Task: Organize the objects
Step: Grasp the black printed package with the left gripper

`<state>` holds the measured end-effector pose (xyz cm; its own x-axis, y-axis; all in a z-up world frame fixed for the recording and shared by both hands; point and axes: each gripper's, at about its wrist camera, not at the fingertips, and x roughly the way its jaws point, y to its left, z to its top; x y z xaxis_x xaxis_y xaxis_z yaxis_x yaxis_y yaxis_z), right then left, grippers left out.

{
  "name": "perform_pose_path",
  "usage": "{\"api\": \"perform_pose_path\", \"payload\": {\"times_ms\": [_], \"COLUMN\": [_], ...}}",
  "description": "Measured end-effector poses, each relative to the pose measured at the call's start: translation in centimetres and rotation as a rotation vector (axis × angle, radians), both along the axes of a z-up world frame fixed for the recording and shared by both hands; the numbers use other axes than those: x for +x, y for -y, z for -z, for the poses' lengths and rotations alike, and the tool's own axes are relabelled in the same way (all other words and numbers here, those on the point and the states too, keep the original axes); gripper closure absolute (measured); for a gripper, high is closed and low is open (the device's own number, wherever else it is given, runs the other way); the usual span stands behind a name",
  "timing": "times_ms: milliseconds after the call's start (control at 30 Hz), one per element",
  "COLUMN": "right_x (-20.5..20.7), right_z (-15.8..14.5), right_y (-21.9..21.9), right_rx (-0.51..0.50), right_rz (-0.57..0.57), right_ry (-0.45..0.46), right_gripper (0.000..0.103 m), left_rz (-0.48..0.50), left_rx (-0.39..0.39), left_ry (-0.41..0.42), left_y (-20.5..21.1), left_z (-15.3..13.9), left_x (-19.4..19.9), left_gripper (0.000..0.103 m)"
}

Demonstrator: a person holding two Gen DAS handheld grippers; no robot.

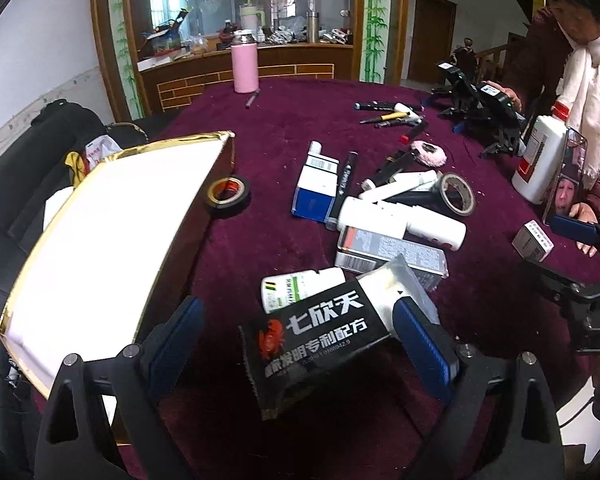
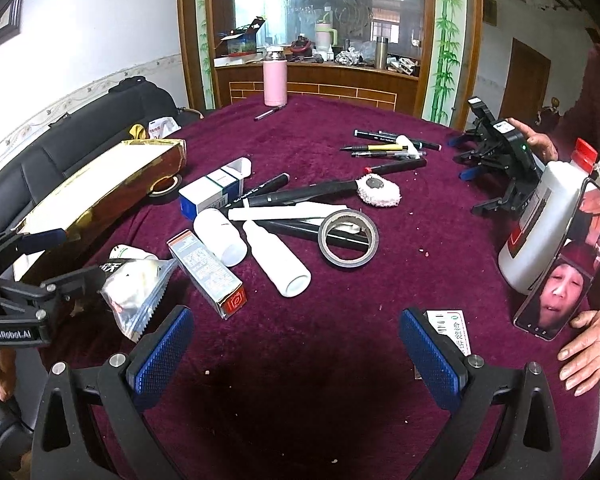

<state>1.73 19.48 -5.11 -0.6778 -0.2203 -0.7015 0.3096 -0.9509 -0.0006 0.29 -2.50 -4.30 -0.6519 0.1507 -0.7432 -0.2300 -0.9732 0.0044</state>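
My left gripper (image 1: 298, 308) is open, its blue pads wide apart. A black sachet with white Chinese print (image 1: 316, 336) lies between them, its clear end against the right pad (image 1: 420, 344) and well apart from the left pad. Just beyond it lies a small white bottle with a green label (image 1: 300, 288). In the right wrist view the sachet (image 2: 136, 288) sits at the tip of the left gripper (image 2: 66, 258). My right gripper (image 2: 296, 316) is open over bare purple cloth, with a small white box (image 2: 448, 328) beside its right finger. The open gold box (image 1: 100, 240) stands at the left.
A heap of white bottles (image 2: 276, 264), cartons (image 2: 206, 276), markers and a grey tape roll (image 2: 348, 238) fills the middle of the table. A black tape roll (image 1: 226, 194) leans by the gold box. A person's hand (image 2: 588, 356), a phone (image 2: 564, 272) and a large white bottle (image 2: 540, 232) are at the right; a pink flask (image 2: 275, 80) stands far back.
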Motion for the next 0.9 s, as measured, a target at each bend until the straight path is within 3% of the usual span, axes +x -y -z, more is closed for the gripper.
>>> {"api": "perform_pose_path", "payload": {"times_ms": [133, 300, 900], "right_x": [0.0, -0.2, 0.0], "right_z": [0.2, 0.4, 0.7], "right_y": [0.0, -0.1, 0.4], "right_rx": [0.003, -0.001, 0.005], "right_rz": [0.0, 0.004, -0.001], "right_ry": [0.004, 0.013, 0.018], "right_gripper": [0.0, 0.0, 0.0], "left_rz": [0.047, 0.15, 0.141], "left_rx": [-0.002, -0.072, -0.158], "left_ry": [0.0, 0.004, 0.011], "left_y": [-0.5, -1.7, -3.4], "left_z": [0.2, 0.8, 2.5], "left_x": [0.6, 1.1, -0.8], "left_gripper": [0.008, 0.008, 0.008]}}
